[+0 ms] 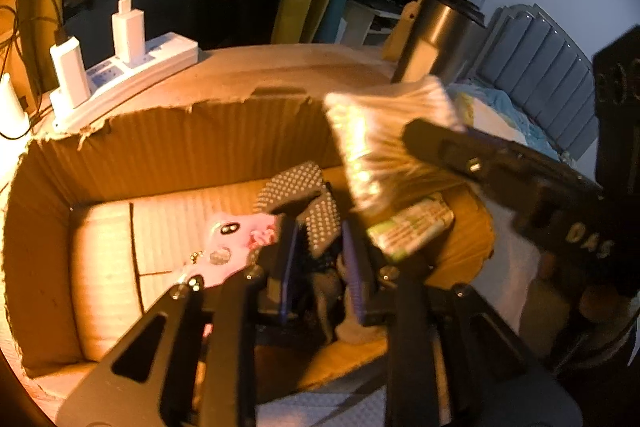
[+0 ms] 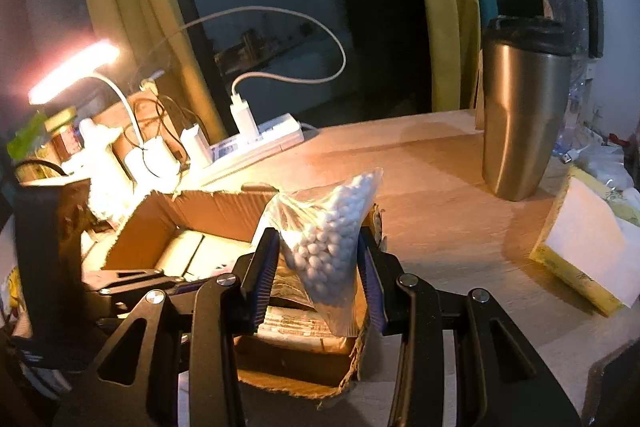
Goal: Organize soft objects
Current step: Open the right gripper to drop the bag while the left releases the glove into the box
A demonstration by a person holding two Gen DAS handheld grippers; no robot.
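Note:
An open cardboard box (image 1: pixel 168 143) stands on the table; it also shows in the right wrist view (image 2: pixel 216 211). My right gripper (image 2: pixel 318 259) is shut on a clear bag of white beads (image 2: pixel 328 243) and holds it over the box's right end. That bag (image 1: pixel 380 143) and the right gripper (image 1: pixel 480 167) show in the left wrist view. My left gripper (image 1: pixel 320 259) reaches down into the box, shut on a dark sock with white dots (image 1: pixel 308 203). A pink plush toy (image 1: pixel 228 247) and a green-printed packet (image 1: pixel 412 227) lie in the box.
A white power strip (image 1: pixel 132 75) with chargers sits behind the box. A steel tumbler (image 2: pixel 520 115) stands on the table at the right, with a yellow-edged notepad (image 2: pixel 584 247) near it. A lit desk lamp (image 2: pixel 76 71) glows at the left.

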